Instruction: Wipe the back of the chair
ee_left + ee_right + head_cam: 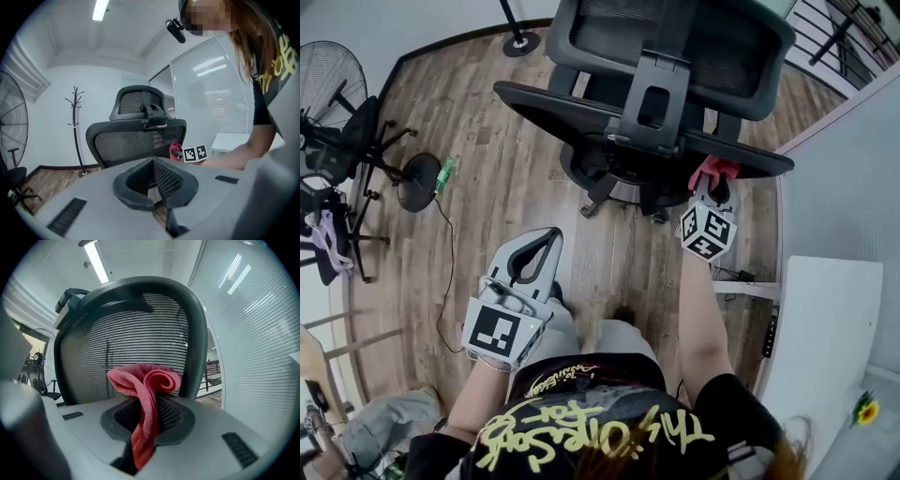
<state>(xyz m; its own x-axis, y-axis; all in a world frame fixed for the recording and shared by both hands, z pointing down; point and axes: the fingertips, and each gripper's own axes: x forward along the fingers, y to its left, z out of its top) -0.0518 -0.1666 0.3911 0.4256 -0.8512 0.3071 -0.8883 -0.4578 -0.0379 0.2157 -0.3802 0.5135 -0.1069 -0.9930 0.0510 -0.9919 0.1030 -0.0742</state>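
Note:
A black mesh office chair (656, 112) stands ahead with its backrest (136, 343) turned toward me and a headrest (138, 101) on top. My right gripper (146, 394) is shut on a red cloth (143, 385), whose folded end lies against the lower right of the mesh back. In the head view the same red cloth (712, 172) meets the backrest's right edge, just ahead of my right gripper (711, 192). Held low by my left thigh, my left gripper (536, 246) is shut with nothing in it, well short of the chair (136, 140).
A floor fan (328, 94) and a second black chair base (356, 178) stand at the left on the wood floor. A coat stand (76, 126) is behind the chair. A white desk (825, 347) and glass wall lie to the right.

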